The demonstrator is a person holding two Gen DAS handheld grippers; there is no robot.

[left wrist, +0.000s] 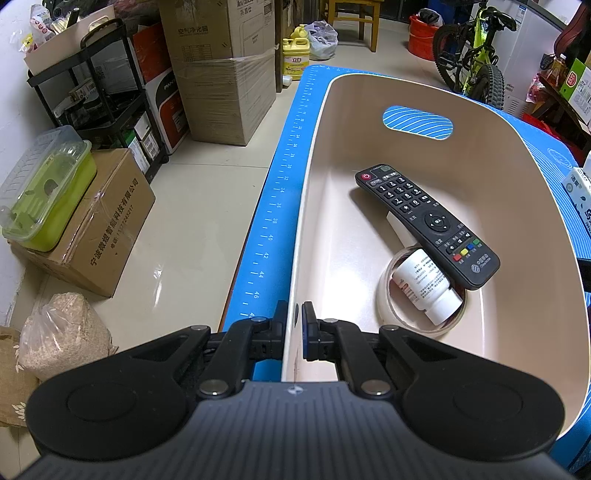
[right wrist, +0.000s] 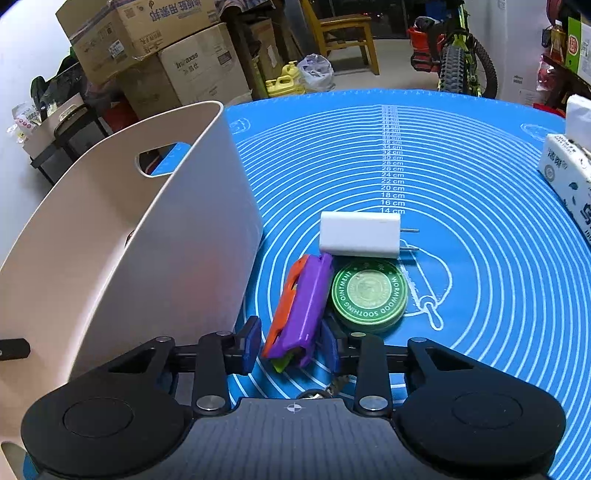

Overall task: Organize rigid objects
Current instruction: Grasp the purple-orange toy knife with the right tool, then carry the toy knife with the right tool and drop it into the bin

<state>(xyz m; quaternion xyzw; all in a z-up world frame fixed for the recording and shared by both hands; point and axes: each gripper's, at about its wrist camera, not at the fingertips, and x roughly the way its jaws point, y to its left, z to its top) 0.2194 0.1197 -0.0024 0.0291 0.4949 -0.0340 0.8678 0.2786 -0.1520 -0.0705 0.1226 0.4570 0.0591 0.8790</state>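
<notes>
My left gripper [left wrist: 294, 321] is shut on the near rim of the beige bin [left wrist: 517, 155], one finger inside the wall and one outside. In the bin lie a black remote [left wrist: 424, 221], a white bottle [left wrist: 424, 288] and a tape roll [left wrist: 386, 306] around the bottle. On the blue mat [right wrist: 480, 221], my right gripper [right wrist: 290, 343] straddles the near end of a purple and orange folding toy [right wrist: 299, 306]; its pads stand close beside the toy with a thin gap. A green ointment tin [right wrist: 369, 293] and a white charger [right wrist: 360, 234] lie just beyond. The bin [right wrist: 166, 240] rises to the left.
A tissue pack [right wrist: 569, 173] sits at the mat's right edge. Beyond the table are cardboard boxes [left wrist: 221, 74], a black shelf cart [left wrist: 110, 92], a wooden chair [right wrist: 343, 33] and a bicycle [left wrist: 476, 55]. The mat's ruler edge [left wrist: 273, 206] borders the floor on the left.
</notes>
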